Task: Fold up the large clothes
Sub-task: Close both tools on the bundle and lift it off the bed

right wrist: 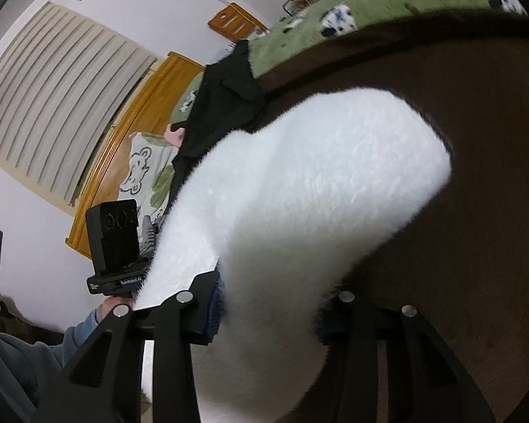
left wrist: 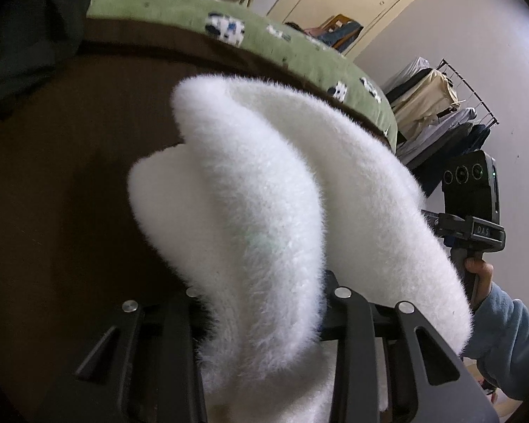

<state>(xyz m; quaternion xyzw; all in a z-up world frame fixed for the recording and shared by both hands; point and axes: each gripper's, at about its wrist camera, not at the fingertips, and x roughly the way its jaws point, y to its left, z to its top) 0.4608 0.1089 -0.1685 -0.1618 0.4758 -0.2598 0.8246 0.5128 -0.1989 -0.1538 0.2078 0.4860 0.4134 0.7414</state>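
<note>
A fluffy white garment (left wrist: pixel 264 183) is held up over a dark brown blanket (left wrist: pixel 70 176) on the bed. My left gripper (left wrist: pixel 261 299) is shut on one edge of it, the fabric bunched between the fingers. My right gripper (right wrist: pixel 268 303) is shut on another edge of the white garment (right wrist: pixel 299 194), which hangs forward in a thick fold. The right gripper shows in the left wrist view (left wrist: pixel 472 211), beyond the garment. The left gripper shows in the right wrist view (right wrist: pixel 116 243), at the left.
A green cover with cow prints (left wrist: pixel 257 35) lies past the brown blanket (right wrist: pixel 476 211). A black garment (right wrist: pixel 225 98) lies at the bed's far side. A clothes rack (left wrist: pixel 441 105) stands by the wall. A wooden headboard (right wrist: pixel 130 134) borders the bed.
</note>
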